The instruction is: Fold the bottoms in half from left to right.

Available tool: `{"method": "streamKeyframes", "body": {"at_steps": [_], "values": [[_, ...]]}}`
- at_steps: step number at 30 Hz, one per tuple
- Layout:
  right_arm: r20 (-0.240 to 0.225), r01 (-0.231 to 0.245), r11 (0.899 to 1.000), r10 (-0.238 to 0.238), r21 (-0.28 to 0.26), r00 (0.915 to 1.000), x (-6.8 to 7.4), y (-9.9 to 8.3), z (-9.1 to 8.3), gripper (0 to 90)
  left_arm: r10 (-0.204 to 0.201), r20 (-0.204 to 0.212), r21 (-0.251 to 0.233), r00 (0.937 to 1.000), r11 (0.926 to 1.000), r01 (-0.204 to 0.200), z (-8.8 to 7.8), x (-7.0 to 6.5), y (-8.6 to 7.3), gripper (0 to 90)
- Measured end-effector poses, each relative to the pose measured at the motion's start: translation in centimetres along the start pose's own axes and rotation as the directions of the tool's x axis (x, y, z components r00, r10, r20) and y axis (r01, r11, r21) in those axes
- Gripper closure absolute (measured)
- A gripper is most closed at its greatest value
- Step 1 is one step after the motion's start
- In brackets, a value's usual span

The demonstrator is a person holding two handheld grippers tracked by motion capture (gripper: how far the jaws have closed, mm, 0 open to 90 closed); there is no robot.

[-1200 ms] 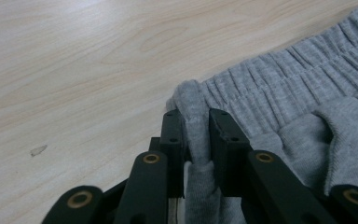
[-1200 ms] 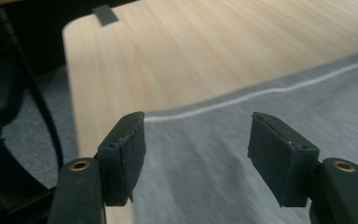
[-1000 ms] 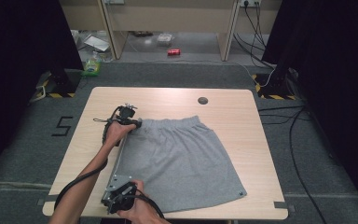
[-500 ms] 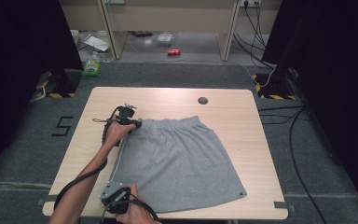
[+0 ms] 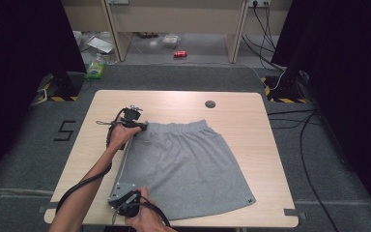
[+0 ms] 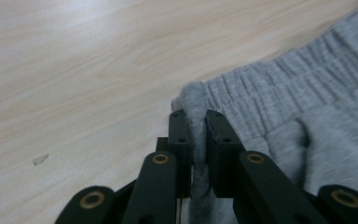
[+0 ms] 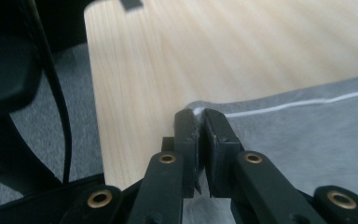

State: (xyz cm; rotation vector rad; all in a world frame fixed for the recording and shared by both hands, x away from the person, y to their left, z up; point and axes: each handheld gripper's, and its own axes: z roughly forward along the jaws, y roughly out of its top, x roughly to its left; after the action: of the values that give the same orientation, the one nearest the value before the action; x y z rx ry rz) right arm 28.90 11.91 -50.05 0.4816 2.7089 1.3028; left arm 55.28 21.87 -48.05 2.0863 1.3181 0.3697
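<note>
Against the earlier frames, the right gripper [image 5: 125,199] is seen with its jaws just closed onto the near left hem corner of the grey shorts [image 5: 186,166]; a second ago they stood apart over that corner. In the right gripper view the corner [image 7: 196,122] is pinched between the pads, with a white side stripe [image 7: 298,103] running off from it. The left gripper [image 5: 142,126] is unchanged in place and is clamped on the far left waistband corner [image 6: 196,107]; the elastic ribbing is bunched between its jaws. The shorts are laid flat on the table [image 5: 251,121], spread from the middle toward the near edge, and are not shifted between frames.

The right hand [image 5: 147,220] is cut off by the bottom edge of the high view, and the right gripper's tips are covered there by its own body. A small mark at the shorts' near right corner [image 5: 248,200] is too small to read. The floor clutter beyond the table is blurred.
</note>
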Motion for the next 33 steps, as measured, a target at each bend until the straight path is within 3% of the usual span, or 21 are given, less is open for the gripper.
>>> {"method": "streamKeyframes", "body": {"at_steps": [5,8,19,26,33], "values": [[0.016,-0.015,0.996,0.016,-0.085,0.9997,-0.5,0.3,-3.6,84.7,-0.018,0.044,-0.035,0.9989,0.9992,0.02,-1.8,-1.0,2.0,81.9],[0.031,-0.04,0.991,0.044,-0.125,0.9985,-1.1,0.0,-5.8,84.7,-0.009,0.044,-0.039,0.999,0.9992,0.01,-2.5,-2.0,3.2,81.9],[0.105,-0.122,0.967,0.148,-0.222,0.9834,-2.8,-3.4,-12.8,84.8,-0.01,0.063,-0.012,0.998,0.9999,0.011,-2.4,-6.4,7.2,81.7],[0.175,-0.174,0.948,0.226,-0.267,0.9584,-4.4,-6.3,-16.9,84.9,0.008,0.08,-0.023,0.9968,0.9997,-0.007,-2.1,-9.5,9.2,81.7],[0.24,-0.219,0.925,0.299,-0.309,0.9236,-5.3,-9.2,-20.7,84.9,0.009,0.102,-0.019,0.9947,0.9998,-0.007,-0.8,-11.9,10.3,81.6]]}}
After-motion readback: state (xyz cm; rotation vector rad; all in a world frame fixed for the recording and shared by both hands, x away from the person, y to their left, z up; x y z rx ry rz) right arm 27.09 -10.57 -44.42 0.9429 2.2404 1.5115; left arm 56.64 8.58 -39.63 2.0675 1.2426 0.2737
